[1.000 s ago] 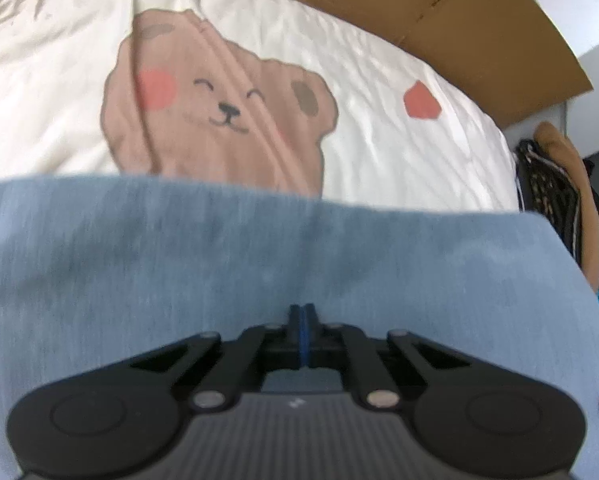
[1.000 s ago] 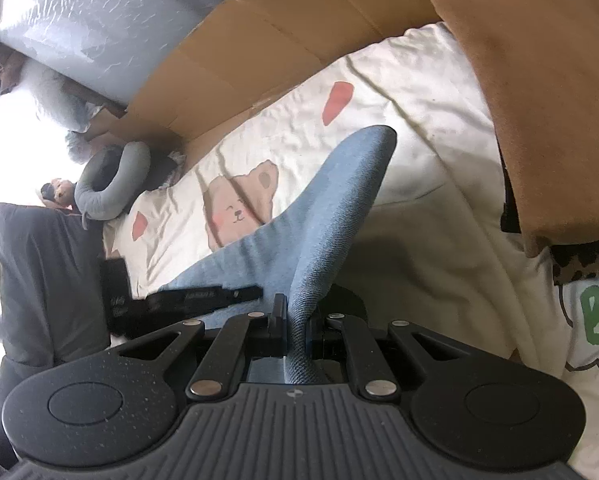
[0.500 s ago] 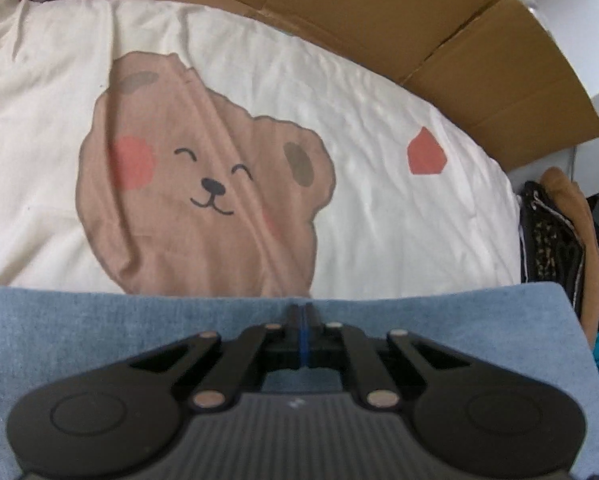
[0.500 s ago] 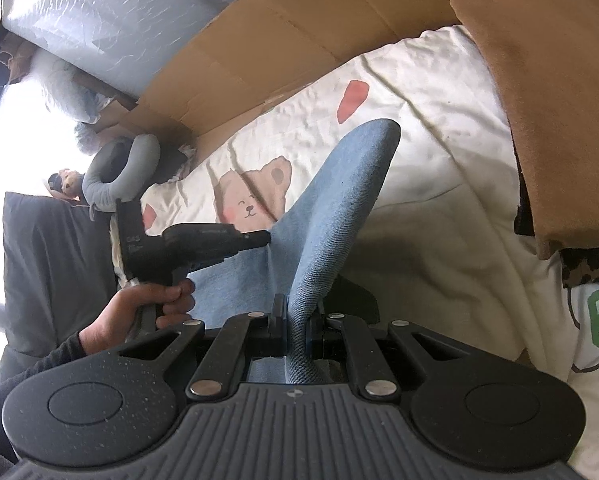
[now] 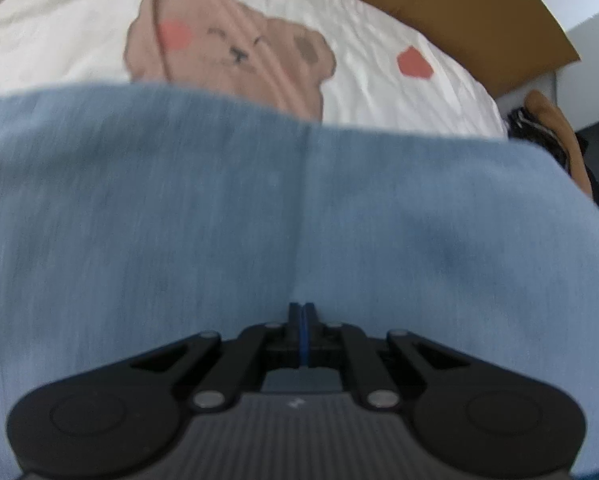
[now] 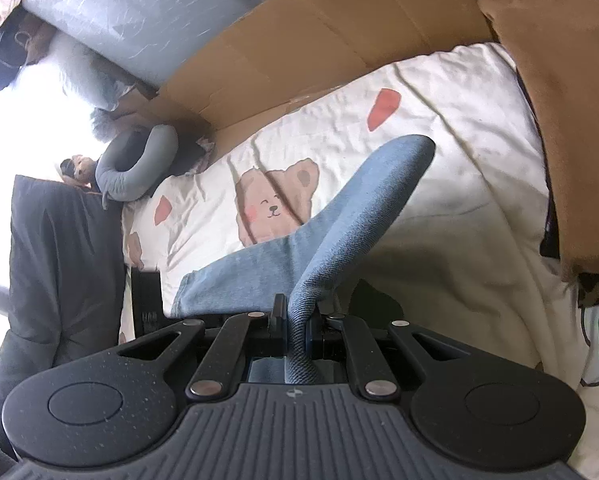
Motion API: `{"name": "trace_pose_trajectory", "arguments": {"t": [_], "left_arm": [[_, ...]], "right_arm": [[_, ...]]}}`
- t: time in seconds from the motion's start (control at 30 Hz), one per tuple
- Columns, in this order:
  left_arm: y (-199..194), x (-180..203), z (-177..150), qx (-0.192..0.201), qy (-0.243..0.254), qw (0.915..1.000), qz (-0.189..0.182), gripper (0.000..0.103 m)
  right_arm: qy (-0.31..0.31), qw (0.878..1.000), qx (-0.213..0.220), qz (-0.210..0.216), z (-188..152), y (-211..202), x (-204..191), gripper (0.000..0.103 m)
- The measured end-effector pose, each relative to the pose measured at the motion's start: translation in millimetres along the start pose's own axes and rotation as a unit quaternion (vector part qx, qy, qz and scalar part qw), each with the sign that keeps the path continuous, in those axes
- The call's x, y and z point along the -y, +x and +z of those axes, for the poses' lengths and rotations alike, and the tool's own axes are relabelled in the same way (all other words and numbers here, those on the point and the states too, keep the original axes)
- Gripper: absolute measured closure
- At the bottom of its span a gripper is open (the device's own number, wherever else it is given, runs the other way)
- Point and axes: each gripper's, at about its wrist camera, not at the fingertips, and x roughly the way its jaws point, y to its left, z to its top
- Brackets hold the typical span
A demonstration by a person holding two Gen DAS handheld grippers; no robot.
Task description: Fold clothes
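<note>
A light blue denim garment (image 5: 259, 208) fills the lower half of the left wrist view and lies over the cream bedsheet (image 5: 359, 20) with a bear print. My left gripper (image 5: 301, 308) is shut, jaws together over the denim; whether cloth is pinched between them I cannot tell. In the right wrist view my right gripper (image 6: 299, 316) is shut on a bunched fold of the same denim (image 6: 363, 208), which rises from the jaws and drapes back down onto the sheet (image 6: 451, 216). The left gripper body (image 6: 145, 304) shows at the lower left of that view.
Brown cardboard (image 6: 319, 32) lines the far side of the bed. A brown garment (image 6: 571, 120) lies at the right. A grey neck pillow (image 6: 139, 164) and a dark cushion (image 6: 59, 264) sit at the left. A brown and dark clothes pile (image 5: 555, 136) lies beyond the sheet's right edge.
The left gripper dropped back low over the denim, which fills more of its view again. The hand holding it has left the right view. The right gripper keeps its grip.
</note>
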Motion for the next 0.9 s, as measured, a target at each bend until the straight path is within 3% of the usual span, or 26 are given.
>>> {"name": "trace_pose_trajectory", "arguments": {"t": [0.33,0.47,0.6,0.8,0.87,0.9], "left_arm": [[-13,-12,-47,-0.01,-0.022,0.9994,-0.026,0.101],[-22,-12,-57,-0.014,-0.014,0.9993,-0.031,0.101],[-56,-17,-57,-0.003,0.008,0.9997,-0.025,0.097],[-123,-56,-47,0.067,0.018,0.9976,-0.002,0.064],[-139,-71,-47,0.093,0.008,0.9955,0.013,0.046],[-145,-81,-47,0.105,-0.001,0.9943,0.017,0.045]], "right_arm": [[-0.077,0.995,-0.051,-0.021,20,13,-49,0.097],[-0.135,0.986,-0.086,-0.038,29,25,-85,0.097],[-0.192,0.972,-0.121,-0.054,38,38,-121,0.097],[-0.244,0.951,-0.171,-0.079,46,61,-164,0.097],[-0.26,0.943,-0.188,-0.089,48,70,-178,0.097],[-0.268,0.938,-0.197,-0.094,49,74,-185,0.097]]}}
